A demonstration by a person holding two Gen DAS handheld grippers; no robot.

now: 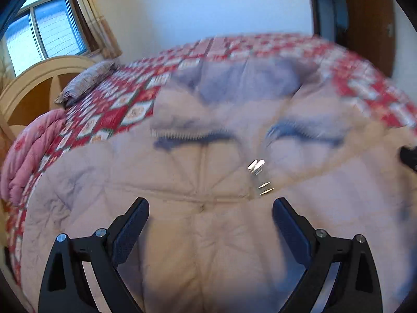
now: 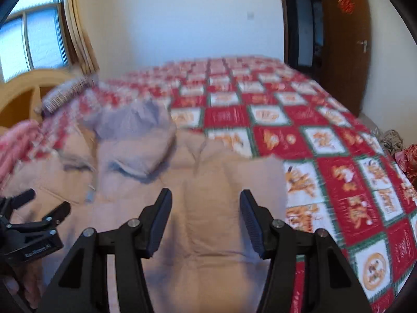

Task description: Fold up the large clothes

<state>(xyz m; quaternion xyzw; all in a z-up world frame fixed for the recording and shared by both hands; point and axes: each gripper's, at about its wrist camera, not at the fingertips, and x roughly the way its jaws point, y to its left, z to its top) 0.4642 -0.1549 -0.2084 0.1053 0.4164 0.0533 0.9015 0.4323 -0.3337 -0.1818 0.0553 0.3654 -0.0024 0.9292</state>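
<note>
Left gripper [image 1: 210, 210] wide, empty, over jacket [image 1: 182, 208] chest; right gripper [image 2: 206, 203] half-spread, empty, nearer sleeve [image 2: 234, 182]; sleeve runs away from jaws.

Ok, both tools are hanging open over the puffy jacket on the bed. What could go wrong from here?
1. The beige padded jacket is thick and puffy; the right tool, only partly open, may pinch just the top layer.
2. The metal zipper pull lies just ahead of the left tool; closing there could snag it.
3. The jacket's right edge lies directly on the red patterned bedspread; a low grab may catch both.
</note>
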